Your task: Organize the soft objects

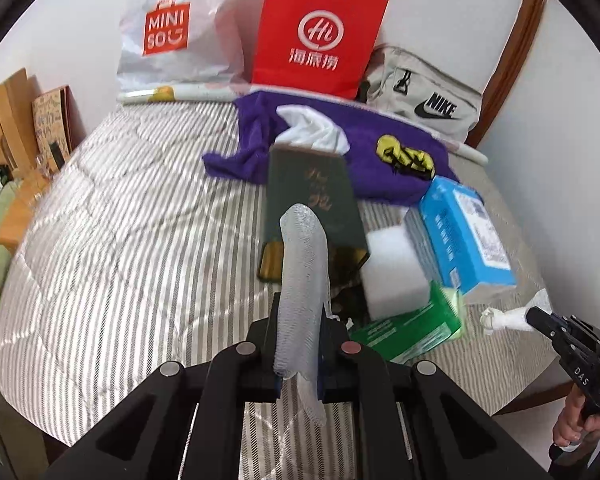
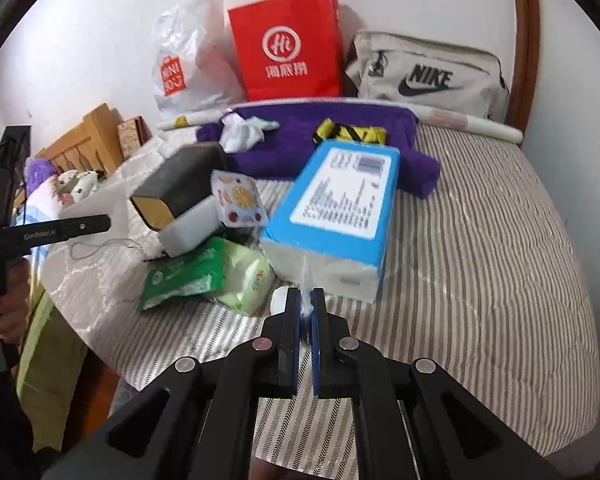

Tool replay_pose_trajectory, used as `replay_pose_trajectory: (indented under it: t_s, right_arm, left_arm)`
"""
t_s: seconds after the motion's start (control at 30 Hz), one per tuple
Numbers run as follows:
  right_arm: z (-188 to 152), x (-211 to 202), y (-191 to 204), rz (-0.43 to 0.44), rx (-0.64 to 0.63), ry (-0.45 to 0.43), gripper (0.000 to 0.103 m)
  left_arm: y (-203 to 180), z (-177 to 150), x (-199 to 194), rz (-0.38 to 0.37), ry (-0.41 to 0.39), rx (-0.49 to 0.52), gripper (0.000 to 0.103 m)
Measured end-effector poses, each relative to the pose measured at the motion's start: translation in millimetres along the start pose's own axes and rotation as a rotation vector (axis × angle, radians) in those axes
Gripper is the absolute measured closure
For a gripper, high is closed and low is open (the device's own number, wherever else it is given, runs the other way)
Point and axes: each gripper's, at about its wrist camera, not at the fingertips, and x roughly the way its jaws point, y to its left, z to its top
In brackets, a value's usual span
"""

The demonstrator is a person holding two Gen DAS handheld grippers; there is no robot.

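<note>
My left gripper (image 1: 298, 320) is shut on a white foam mesh sleeve (image 1: 304, 280) that sticks up between its fingers, above the striped bed. My right gripper (image 2: 306, 296) is shut on a small white crumpled plastic piece (image 2: 306, 286); the same piece shows in the left wrist view (image 1: 508, 316) at the right gripper's tip (image 1: 540, 318). Ahead lie a dark green box (image 1: 312, 200), a white foam block (image 1: 392, 264), a blue tissue pack (image 2: 336, 208), green wipes packs (image 2: 188, 276) and a purple cloth (image 1: 360, 152).
A red paper bag (image 1: 320, 36), a white Miniso bag (image 1: 168, 36) and a grey Nike bag (image 2: 428, 76) stand along the wall. A rolled poster (image 2: 468, 124) lies behind the cloth. A wooden headboard (image 2: 88, 144) and soft toys (image 2: 76, 184) are at the left.
</note>
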Motion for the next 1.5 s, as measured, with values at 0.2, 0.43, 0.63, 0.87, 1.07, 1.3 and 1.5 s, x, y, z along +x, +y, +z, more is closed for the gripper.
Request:
replay_pose_trajectory:
  t_s: [0.2,0.43,0.63,0.87,1.07,1.3,1.5]
  right_arm:
    - [17,-19,-3,0.025,-0.013,-0.051,0.098]
    - [48,-25,-12,0.026,-0.009,-0.1,0.098]
    - [74,-20,-12,0.027,-0.019,-0.128,0.098]
    - [102,-10,-9,0.021,-0.034,-0.149,0.098]
    - [121,3,-11,0.012,-0.041,-0.154,0.098]
    - [143,25,-19,-0.003,-0.033,-0.155,0.098]
    - [161,46,-26,-0.024,-0.033,-0.159,0.098]
  left_arm:
    - [-10,20,-15,0.014,-0.053,0.014,0.092]
    - [-16,49,-16,0.004,-0.08,0.012,0.092]
    - [-22,72,-10,-0.01,-0.088,0.019,0.092]
    - [-31,90,-1,-0.034,-0.095,0.023,0.092]
    - [-36,108,10,-0.039,-0.094,0.034,0.092]
    - [-36,128,29,-0.052,-0.081,0.03,0.092]
    - [-41,146,54,-0.083,-0.05,0.036,0.092]
